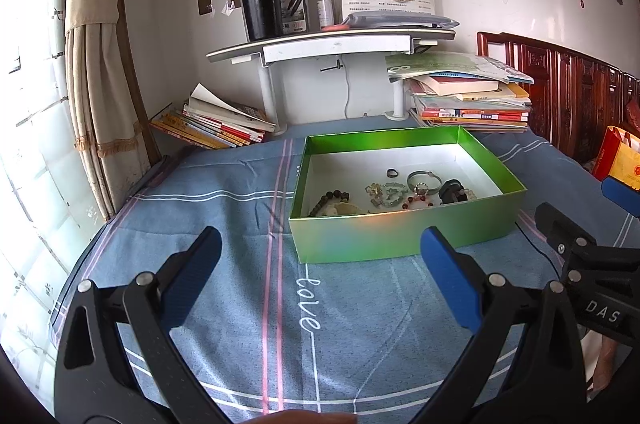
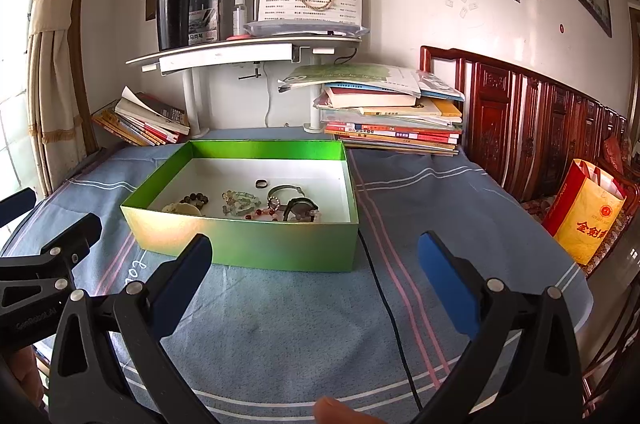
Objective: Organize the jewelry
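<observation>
A green box (image 1: 400, 236) with a white floor stands on the blue cloth; it also shows in the right wrist view (image 2: 248, 244). Inside lie several pieces of jewelry: a dark bead bracelet (image 1: 330, 200), a pale green bead bracelet (image 1: 386, 194), a silver bangle (image 1: 424, 180), a small ring (image 1: 393, 173) and a black piece (image 1: 452, 192). My left gripper (image 1: 320, 252) is open and empty, in front of the box. My right gripper (image 2: 316, 252) is open and empty, in front of the box's right half; its body shows at the right of the left wrist view (image 1: 592, 264).
Book stacks stand behind the box at left (image 1: 212, 124) and right (image 1: 472, 100). A white desk shelf (image 1: 332, 44) carries a black flask (image 1: 260, 0). A black cable (image 2: 384, 288) runs across the cloth. A red and yellow bag (image 2: 588, 212) stands by a wooden bench at right.
</observation>
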The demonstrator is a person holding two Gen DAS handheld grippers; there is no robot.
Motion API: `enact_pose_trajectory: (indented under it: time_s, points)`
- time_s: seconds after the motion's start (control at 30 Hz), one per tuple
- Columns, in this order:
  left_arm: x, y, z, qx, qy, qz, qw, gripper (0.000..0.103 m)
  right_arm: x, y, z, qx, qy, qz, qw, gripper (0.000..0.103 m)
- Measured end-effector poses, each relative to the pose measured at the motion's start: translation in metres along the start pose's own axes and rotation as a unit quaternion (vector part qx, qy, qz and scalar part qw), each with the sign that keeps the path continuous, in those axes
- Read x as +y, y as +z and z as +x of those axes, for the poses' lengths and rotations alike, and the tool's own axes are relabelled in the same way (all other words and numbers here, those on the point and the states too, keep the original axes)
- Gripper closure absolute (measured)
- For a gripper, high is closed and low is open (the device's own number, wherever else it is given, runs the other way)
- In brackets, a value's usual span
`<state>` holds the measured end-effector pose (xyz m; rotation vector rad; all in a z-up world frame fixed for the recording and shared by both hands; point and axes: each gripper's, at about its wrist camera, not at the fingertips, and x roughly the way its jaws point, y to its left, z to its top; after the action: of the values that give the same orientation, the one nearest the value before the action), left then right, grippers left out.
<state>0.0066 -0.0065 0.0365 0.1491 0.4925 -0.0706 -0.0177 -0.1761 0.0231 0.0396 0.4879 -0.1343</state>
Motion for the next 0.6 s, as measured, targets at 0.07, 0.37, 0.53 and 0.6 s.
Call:
enact_pose_trajectory:
  time_s: [0.07, 0.37, 0.53, 0.6]
  points:
    - [0.0001, 0.0008, 0.0011, 0.001, 0.0, 0.001, 1.0, 0.004, -0.0001, 0.0, -0.0001, 0.0, 0.0, 0.0, 1.0, 0.003]
    - [0.0005, 0.0005, 0.0021, 0.002, -0.001, 0.004, 1.0, 0.004, 0.0005, 0.0001, 0.0001, 0.001, 0.0, 0.0, 1.0, 0.003]
    - [0.0009, 0.0007, 0.0026, 0.003, -0.002, 0.005, 1.0, 0.004, 0.0009, -0.0007, 0.0012, 0.002, 0.0, -0.002, 1.0, 0.003]
    - [0.0013, 0.0006, 0.0026, 0.002, -0.002, 0.004, 1.0, 0.004, 0.0005, -0.001, 0.0011, 0.003, 0.0, -0.002, 1.0, 0.003]
